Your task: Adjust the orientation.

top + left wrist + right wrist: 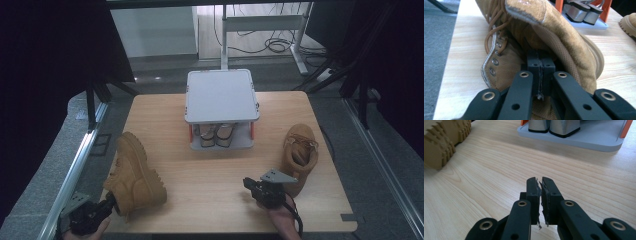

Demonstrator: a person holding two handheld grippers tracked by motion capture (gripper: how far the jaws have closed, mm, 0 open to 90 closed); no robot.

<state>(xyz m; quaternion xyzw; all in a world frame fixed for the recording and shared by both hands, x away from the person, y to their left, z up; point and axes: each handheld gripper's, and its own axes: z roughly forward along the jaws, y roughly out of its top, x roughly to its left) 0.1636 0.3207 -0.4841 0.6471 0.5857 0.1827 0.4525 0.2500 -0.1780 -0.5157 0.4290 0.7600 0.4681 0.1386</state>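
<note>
Left gripper view has the left gripper [540,75] with its fingers pinched tight on the collar of a tan boot [544,37], likely to carry it to the grey shoe rack [222,107]. That boot tilts at the table [210,200] corner left of the rack. Right of the rack lies its mate [300,150]; the right gripper [255,186] hovers nearly closed, empty. Beyond the rack: grey floor, cables.
</note>
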